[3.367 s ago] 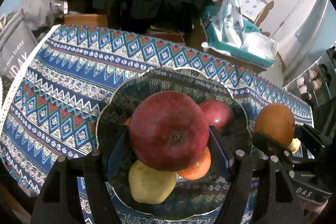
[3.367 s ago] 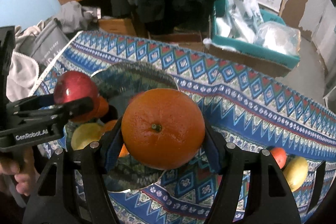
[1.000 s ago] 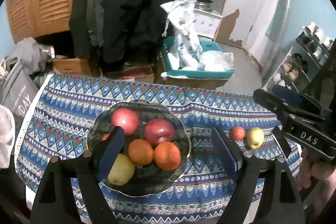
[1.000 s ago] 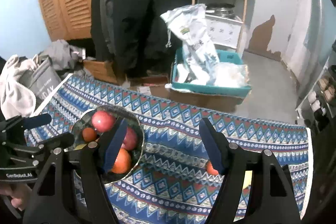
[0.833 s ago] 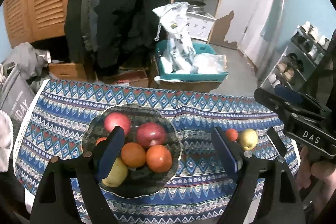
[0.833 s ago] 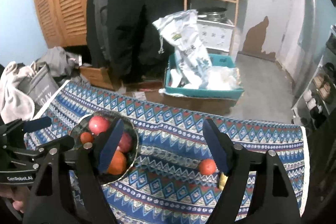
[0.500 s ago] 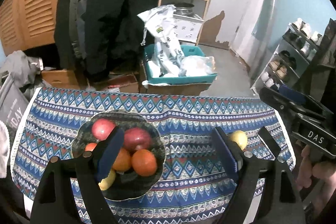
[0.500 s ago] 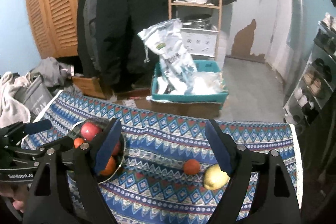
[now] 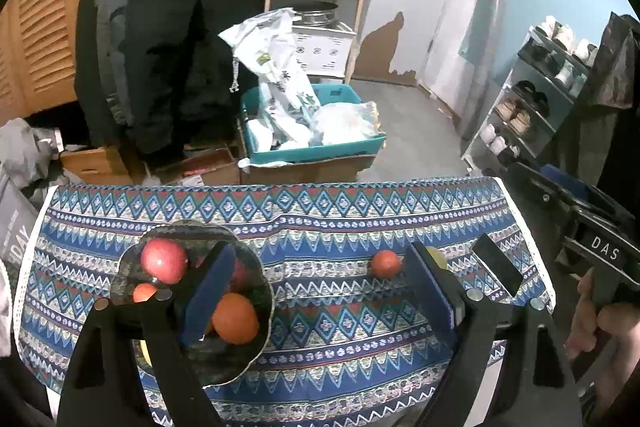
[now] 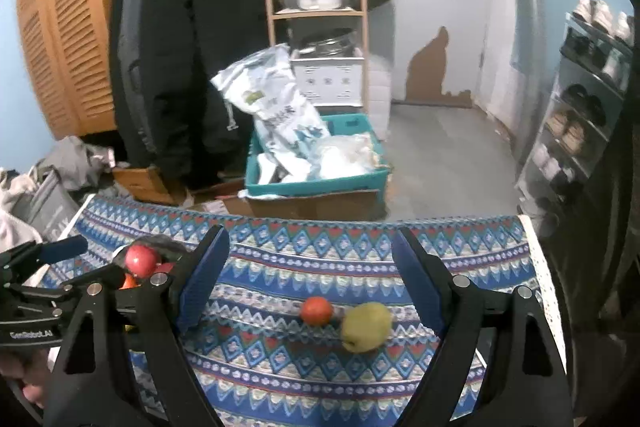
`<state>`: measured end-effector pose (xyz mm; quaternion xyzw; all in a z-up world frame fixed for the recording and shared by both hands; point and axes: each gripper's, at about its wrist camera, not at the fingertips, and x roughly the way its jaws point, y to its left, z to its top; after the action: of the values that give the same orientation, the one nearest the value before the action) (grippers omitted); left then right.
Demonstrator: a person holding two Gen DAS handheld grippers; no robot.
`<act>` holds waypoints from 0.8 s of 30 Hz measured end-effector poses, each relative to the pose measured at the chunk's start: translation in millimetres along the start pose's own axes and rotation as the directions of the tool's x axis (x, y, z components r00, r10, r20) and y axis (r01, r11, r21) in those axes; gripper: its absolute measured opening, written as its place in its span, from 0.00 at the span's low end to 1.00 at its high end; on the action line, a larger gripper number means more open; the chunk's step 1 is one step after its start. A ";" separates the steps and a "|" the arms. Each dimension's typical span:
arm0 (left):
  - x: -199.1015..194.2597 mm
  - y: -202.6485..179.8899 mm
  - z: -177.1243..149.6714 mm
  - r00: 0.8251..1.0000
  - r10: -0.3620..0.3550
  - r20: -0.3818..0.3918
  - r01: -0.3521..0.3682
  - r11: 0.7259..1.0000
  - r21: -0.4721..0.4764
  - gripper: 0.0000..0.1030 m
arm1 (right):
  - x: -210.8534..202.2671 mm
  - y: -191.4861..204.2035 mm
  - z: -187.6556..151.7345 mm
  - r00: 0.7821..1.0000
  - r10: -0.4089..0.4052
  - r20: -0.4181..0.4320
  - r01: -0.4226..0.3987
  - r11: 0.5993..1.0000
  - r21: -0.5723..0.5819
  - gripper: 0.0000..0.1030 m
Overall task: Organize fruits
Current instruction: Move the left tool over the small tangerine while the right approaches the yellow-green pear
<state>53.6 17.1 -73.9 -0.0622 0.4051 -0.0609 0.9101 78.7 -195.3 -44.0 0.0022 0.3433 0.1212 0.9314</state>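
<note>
I'm holding both tools above the patterned tablecloth (image 10: 280,359), the left gripper (image 9: 320,291) spread wide with nothing between its jaws and the right gripper (image 10: 308,275) likewise gaping and empty. Most of the job looks done, since the glass bowl (image 9: 256,351) on the left is carrying apples and oranges, while a small orange (image 10: 317,311) and a yellow pear (image 10: 366,326) are lying just beside each other out to the right. Nothing is blocking the way to those two, and the teal crate (image 10: 312,183) is sitting on the floor beyond the table.

Woven patterned tablecloth (image 10: 320,359); glossy glass fruit bowl (image 9: 256,351)
</note>
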 end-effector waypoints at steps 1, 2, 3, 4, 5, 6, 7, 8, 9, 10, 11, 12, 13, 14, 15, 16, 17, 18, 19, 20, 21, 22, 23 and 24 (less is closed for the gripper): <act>0.9 -3.0 0.8 1.000 -0.002 -0.001 0.002 1.000 0.004 0.85 | -1.1 -3.6 -0.4 1.000 -0.004 0.001 0.004 1.000 0.006 0.81; 2.0 -6.1 1.5 1.000 -0.004 -0.002 0.004 1.000 0.010 0.85 | -2.3 -6.5 -0.7 1.000 -0.008 0.002 0.008 1.000 0.011 0.81; 2.8 -8.8 2.5 1.000 -0.007 -0.004 0.007 1.000 0.015 0.85 | -3.8 -10.7 -1.2 1.000 -0.015 0.003 0.015 1.000 0.016 0.81; 3.7 -12.3 3.0 1.000 -0.011 -0.005 0.011 1.000 0.020 0.85 | -5.3 -14.6 -1.6 1.000 -0.023 0.005 0.023 1.000 0.021 0.81; 4.6 -15.9 3.5 1.000 -0.015 -0.006 0.015 1.000 0.026 0.85 | -6.6 -17.5 -1.8 1.000 -0.030 0.006 0.030 0.999 0.023 0.81; 5.4 -18.9 3.8 1.000 -0.018 -0.007 0.018 0.999 0.030 0.85 | -8.2 -22.7 -2.4 0.999 -0.041 0.008 0.040 0.999 0.027 0.81; 6.8 -22.8 4.4 1.000 -0.020 -0.010 0.021 0.999 0.037 0.85 | -9.4 -26.3 -3.1 0.999 -0.049 0.009 0.048 0.998 0.030 0.81; 7.9 -24.6 4.2 1.000 -0.023 -0.011 0.023 0.999 0.040 0.85 | -10.4 -29.7 -3.9 0.998 -0.055 0.009 0.054 0.998 0.034 0.81; 9.3 -28.3 4.3 1.000 -0.028 -0.014 0.029 0.998 0.047 0.85 | -10.9 -31.6 -4.5 0.998 -0.058 0.009 0.058 0.998 0.037 0.81; 10.5 -31.1 4.5 0.999 -0.030 -0.016 0.031 0.998 0.052 0.85 | -11.8 -35.5 -6.0 0.998 -0.064 0.008 0.064 0.997 0.043 0.81; 11.4 -33.5 4.5 0.999 -0.031 -0.017 0.032 0.998 0.055 0.85 | -11.2 -38.0 -6.7 0.998 -0.069 0.006 0.069 0.997 0.047 0.81; 13.1 -36.9 4.3 0.999 -0.033 -0.020 0.034 0.998 0.060 0.85 | -10.5 -41.2 -7.5 0.997 -0.073 0.002 0.072 0.996 0.051 0.82; 15.4 -39.7 4.3 0.999 -0.034 -0.024 0.035 0.997 0.067 0.85 | -9.7 -44.5 -8.7 0.997 -0.077 -0.002 0.077 0.996 0.055 0.82; 18.0 -41.3 4.2 0.999 -0.032 -0.029 0.034 0.997 0.071 0.85 | -9.1 -47.0 -9.8 0.997 -0.080 -0.006 0.080 0.995 0.058 0.82; 21.1 -43.5 3.7 0.999 -0.031 -0.034 0.034 0.997 0.076 0.85 | -7.6 -50.3 -11.6 0.996 -0.083 -0.014 0.084 0.995 0.061 0.82; 24.5 -45.5 3.0 0.999 -0.032 -0.041 0.035 0.996 0.079 0.85 | -6.1 -51.4 -12.8 0.996 -0.085 -0.019 0.086 0.994 0.062 0.82; 27.8 -47.0 2.0 0.998 -0.032 -0.049 0.035 0.996 0.082 0.85 | -4.9 -53.3 -14.3 0.996 -0.087 -0.024 0.088 0.994 0.063 0.83; 32.1 -48.4 2.0 0.998 -0.029 -0.057 0.034 0.996 0.084 0.85 | -2.4 -55.3 -16.6 0.996 -0.089 -0.032 0.091 0.994 0.065 0.83; 36.4 -49.5 1.4 0.998 -0.026 -0.064 0.032 0.996 0.087 0.85 | -0.4 -56.7 -17.6 0.995 -0.090 -0.036 0.092 0.994 0.067 0.83; 41.5 -50.6 0.7 0.997 -0.021 -0.074 0.027 0.996 0.090 0.85 | 2.6 -58.3 -19.7 0.995 -0.092 -0.045 0.095 0.993 0.069 0.83; 45.0 -51.4 -0.6 0.997 -0.017 -0.080 0.024 0.995 0.093 0.85 | 4.6 -59.0 -20.7 0.994 -0.092 -0.051 0.096 0.993 0.070 0.83; 48.7 -51.9 -1.2 0.996 -0.013 -0.087 0.021 0.995 0.095 0.85 | 8.0 -60.5 -22.1 0.994 -0.091 -0.059 0.096 0.993 0.071 0.83; 51.0 -52.5 -1.8 0.996 -0.010 -0.092 0.019 0.995 0.096 0.85 | 11.2 -61.0 -22.9 0.994 -0.090 -0.066 0.095 0.993 0.071 0.83; 55.9 -52.5 -2.6 0.995 -0.009 -0.102 0.019 0.995 0.097 0.85 | 15.2 -62.2 -24.8 0.993 -0.089 -0.077 0.094 0.993 0.073 0.83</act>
<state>85.6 -43.8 -107.9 -0.0171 0.4468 -0.0902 0.8899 88.0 -254.2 -78.1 0.0174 0.3815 0.0652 0.9219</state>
